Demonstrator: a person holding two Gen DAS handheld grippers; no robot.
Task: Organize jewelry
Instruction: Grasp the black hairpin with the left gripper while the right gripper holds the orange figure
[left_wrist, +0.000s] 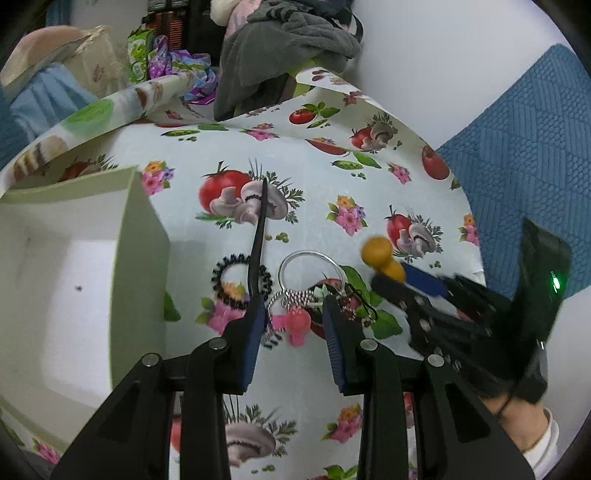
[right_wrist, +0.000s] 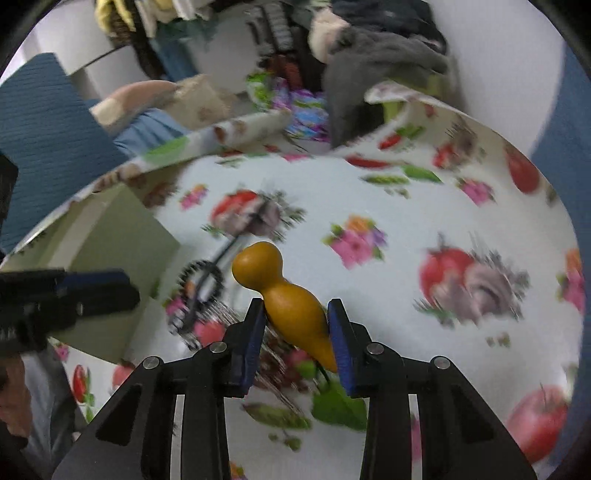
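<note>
Two grippers worked over the flowered tablecloth (left_wrist: 369, 192). The right gripper (right_wrist: 295, 325) was clenched on a yellow gourd charm (right_wrist: 288, 299), its narrow end wedged between the blue pads and its round head jutting out past the fingertips. The left gripper (left_wrist: 295, 314) hung unclenched above a pink charm (left_wrist: 295, 323), silver ring (left_wrist: 308, 258) and black hair tie (left_wrist: 240, 280), beside a white box (left_wrist: 129, 258).

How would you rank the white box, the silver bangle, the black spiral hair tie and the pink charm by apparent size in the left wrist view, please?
1. White box, by far the largest, though it is cut off by the frame.
2. Silver bangle and black spiral hair tie: these look about alike, so I would not rank them.
3. Pink charm, the smallest.
</note>
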